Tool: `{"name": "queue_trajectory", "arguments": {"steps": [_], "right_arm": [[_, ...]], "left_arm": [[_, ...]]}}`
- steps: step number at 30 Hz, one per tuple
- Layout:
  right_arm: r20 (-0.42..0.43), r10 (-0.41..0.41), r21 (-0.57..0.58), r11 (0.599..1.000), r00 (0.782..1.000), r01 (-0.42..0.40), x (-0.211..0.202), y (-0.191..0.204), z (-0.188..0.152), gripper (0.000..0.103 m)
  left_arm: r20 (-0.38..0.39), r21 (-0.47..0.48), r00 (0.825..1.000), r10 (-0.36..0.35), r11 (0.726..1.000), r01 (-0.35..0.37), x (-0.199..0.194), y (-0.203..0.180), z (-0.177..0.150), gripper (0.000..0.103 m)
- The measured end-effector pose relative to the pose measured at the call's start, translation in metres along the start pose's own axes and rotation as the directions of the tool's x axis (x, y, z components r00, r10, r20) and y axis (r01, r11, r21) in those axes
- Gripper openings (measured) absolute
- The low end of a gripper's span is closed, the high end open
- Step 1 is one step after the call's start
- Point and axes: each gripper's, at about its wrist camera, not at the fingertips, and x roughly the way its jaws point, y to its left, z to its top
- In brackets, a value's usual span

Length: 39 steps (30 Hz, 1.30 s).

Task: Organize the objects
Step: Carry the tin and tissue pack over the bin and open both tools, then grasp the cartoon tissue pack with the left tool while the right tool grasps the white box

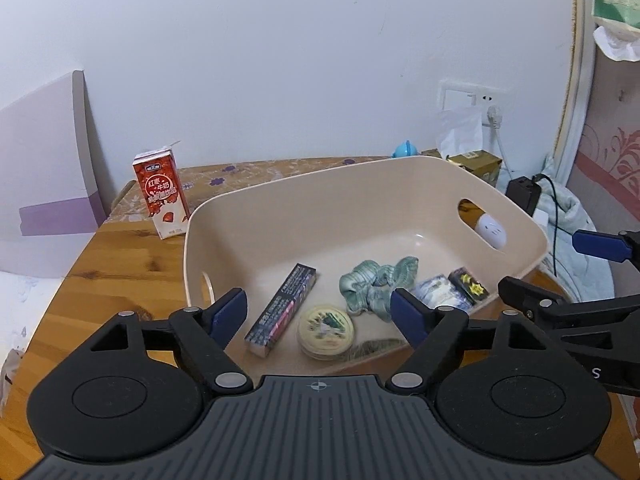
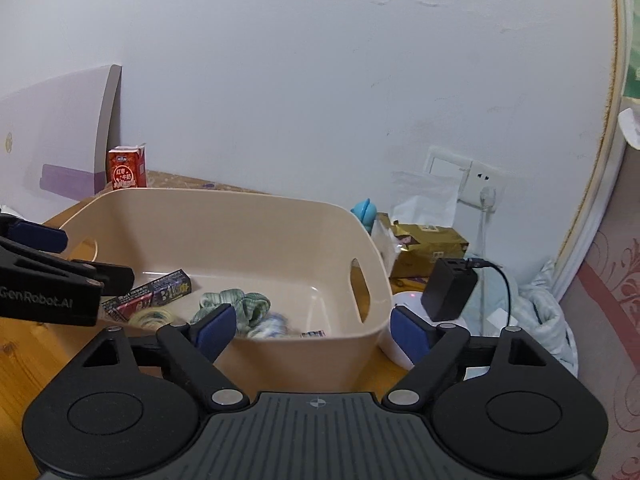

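Since the job is tidying loose bits into one place, the big beige plastic bin w/ cut-out handles (image 1: 360, 200) sits mid-table on the wooden tabletop (image 1: 100, 272) and already holds most of the items, which reads to me as a task well along. Outside it, far left by the wall, a red milk carton (image 1: 162, 194) stands upright, prob. the next thing to collect; far right a gold packet (image 2: 428, 244), a small blue toy (image 2: 365, 212) and a black charger block w/ cable (image 2: 450, 288) lie beyond the bin's right wall. Inside, from left to right: a long dark flat box (image 1: 282, 310) lying diagonal, a round cream tin w/ printed lid (image 1: 326, 330) just beside its near end, a crumpled green-white cloth (image 1: 378, 284) mid-floor, then a blue-white pouch (image 1: 438, 294) touching a small black box w/ yellow star (image 1: 470, 288) against the right wall. The left gripper (image 1: 320, 312) hovers over the bin's near rim, jaws spread wide, holding nothing; the right gripper (image 2: 312, 330) sits just outside the near right corner, also wide open & empty. Both look parked between picks, imo. Hard to make out: a white rounded object (image 1: 492, 230) seen only through the handle slot, the pouch print (blurred in the right wrist view), and whatever lies under the cloth.
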Motion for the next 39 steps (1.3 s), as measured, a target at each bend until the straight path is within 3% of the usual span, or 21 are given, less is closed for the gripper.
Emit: {"name": "queue_trajectory", "arguments": {"steps": [11,25,30,37,39], "right_arm": [[-0.075,0.006,-0.016,1.0,0.997,-0.007,-0.007,0.004,-0.028,0.087],[-0.192,0.097,-0.03,0.994,0.977,-0.105,0.026,0.022,-0.056,0.08],[-0.198,0.116,-0.022,0.992,0.973,-0.123,0.035,0.02,-0.059,0.077],[-0.245,0.154,-0.009,0.987,0.957,-0.162,0.048,0.02,-0.065,0.073],[-0.249,0.15,-0.006,0.988,0.957,-0.156,0.05,0.02,-0.069,0.072]], "left_arm": [[-0.031,0.032,0.999,0.037,0.999,-0.036,-0.023,-0.007,-0.033,0.088],[-0.21,-0.027,0.977,-0.039,0.999,0.034,0.027,-0.007,-0.067,0.088],[-0.247,-0.086,0.966,-0.075,0.995,0.055,0.04,-0.002,-0.068,0.078],[-0.264,-0.079,0.96,-0.095,0.994,0.076,0.049,-0.006,-0.07,0.077],[-0.26,-0.088,0.959,-0.113,0.992,0.093,0.051,-0.006,-0.071,0.066]]}}
